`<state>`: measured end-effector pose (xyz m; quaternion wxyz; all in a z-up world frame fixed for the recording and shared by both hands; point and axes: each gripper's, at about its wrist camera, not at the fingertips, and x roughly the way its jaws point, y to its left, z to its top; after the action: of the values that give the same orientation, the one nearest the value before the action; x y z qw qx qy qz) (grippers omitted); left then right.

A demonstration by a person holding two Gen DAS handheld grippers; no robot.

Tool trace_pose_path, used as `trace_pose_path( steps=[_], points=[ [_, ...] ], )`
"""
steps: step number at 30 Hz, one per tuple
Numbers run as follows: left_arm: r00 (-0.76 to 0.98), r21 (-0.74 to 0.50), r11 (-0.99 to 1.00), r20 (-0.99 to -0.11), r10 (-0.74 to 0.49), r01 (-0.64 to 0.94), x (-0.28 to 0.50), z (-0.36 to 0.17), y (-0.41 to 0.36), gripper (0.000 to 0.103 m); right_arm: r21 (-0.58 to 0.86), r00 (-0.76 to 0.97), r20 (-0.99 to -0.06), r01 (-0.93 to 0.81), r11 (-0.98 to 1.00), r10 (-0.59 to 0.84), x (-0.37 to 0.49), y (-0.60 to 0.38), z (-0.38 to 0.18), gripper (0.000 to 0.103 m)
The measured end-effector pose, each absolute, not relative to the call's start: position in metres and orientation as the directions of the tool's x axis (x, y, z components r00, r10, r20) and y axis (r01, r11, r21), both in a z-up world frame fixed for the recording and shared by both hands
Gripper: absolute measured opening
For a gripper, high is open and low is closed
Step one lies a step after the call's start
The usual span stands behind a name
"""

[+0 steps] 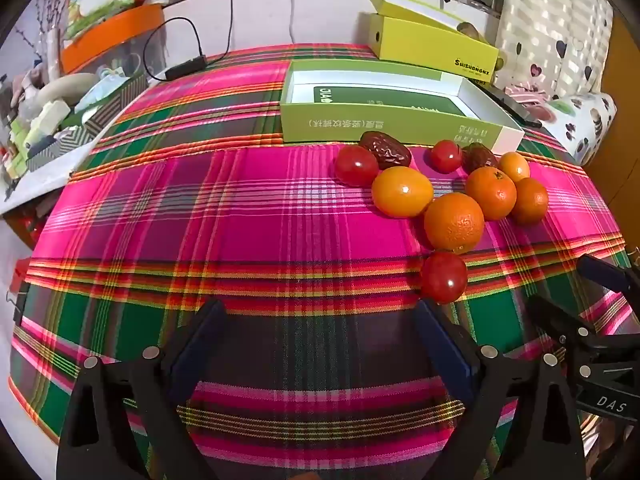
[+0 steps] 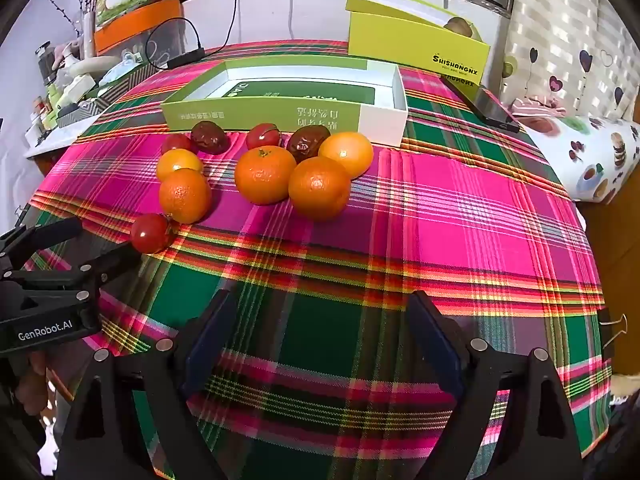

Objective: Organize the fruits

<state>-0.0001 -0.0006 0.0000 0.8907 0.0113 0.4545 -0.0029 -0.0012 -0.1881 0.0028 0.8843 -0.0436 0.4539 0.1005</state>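
Opening step of the fruit sorting: both tools are hovering over the plaid-covered worktop (image 1: 280, 208) with nothing yet picked up. The left tool (image 1: 320, 320), at the bottom of the left wrist view, is standing released, its jaws wide apart over bare cloth; the right tool (image 2: 318, 312), at the bottom of the right wrist view, is likewise released and carrying nothing. The fruits are lying loose in a cluster at centre right of the left view: three oranges, the nearest (image 1: 454, 222) lying just behind a lone red tomato (image 1: 443, 277), two smoother yellow-orange fruits (image 1: 402, 191), two further tomatoes (image 1: 356, 165), and two dark wrinkled dates (image 1: 385, 149). Directly behind them the open green tray box (image 1: 392, 126) is sitting empty, and is probably the intended destination, though nothing in view confirms this. The next move calls for advancing one tool toward a single fruit; the lone tomato, just beyond the left tool's right finger, is offering the clearest approach, whereas the packed oranges are touching one another and are leaving little room for jaws. Also present are a yellow box (image 1: 432, 46) at upper right, a phone (image 2: 484, 108) beside it, and a cable with adapter (image 1: 186, 67) at upper left.
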Motion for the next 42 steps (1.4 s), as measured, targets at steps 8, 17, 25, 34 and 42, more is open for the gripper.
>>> trace_pose_path(
  steps=[8, 17, 25, 34, 42],
  points=[
    [0.584, 0.013, 0.999, -0.812, -0.009, 0.033, 0.0008, 0.0005, -0.0022, 0.102, 0.017, 0.569, -0.811, -0.211, 0.977, 0.137, 0.0000, -0.1864, 0.0033, 0.088],
    [0.585, 0.007, 0.999, -0.811, -0.018, 0.040, -0.0020, 0.0023, -0.0018, 0.102, 0.009, 0.566, -0.814, -0.206, 0.979, 0.127, 0.0016, -0.1857, 0.0026, 0.088],
    [0.585, 0.006, 0.999, -0.811, -0.019, 0.041, -0.0017, 0.0017, -0.0009, 0.102, 0.010, 0.567, -0.814, -0.205, 0.979, 0.127, 0.0020, -0.1845, 0.0039, 0.088],
    [0.585, 0.006, 0.999, -0.811, -0.018, 0.038, -0.0017, 0.0007, 0.0003, 0.102, 0.012, 0.570, -0.811, -0.208, 0.978, 0.131, 0.0014, -0.1870, 0.0027, 0.088],
    [0.593, 0.013, 0.999, -0.805, -0.010, 0.034, -0.0022, 0.0005, -0.0003, 0.102, 0.010, 0.579, -0.804, -0.209, 0.978, 0.132, -0.0023, -0.1851, 0.0031, 0.088]
  ],
)
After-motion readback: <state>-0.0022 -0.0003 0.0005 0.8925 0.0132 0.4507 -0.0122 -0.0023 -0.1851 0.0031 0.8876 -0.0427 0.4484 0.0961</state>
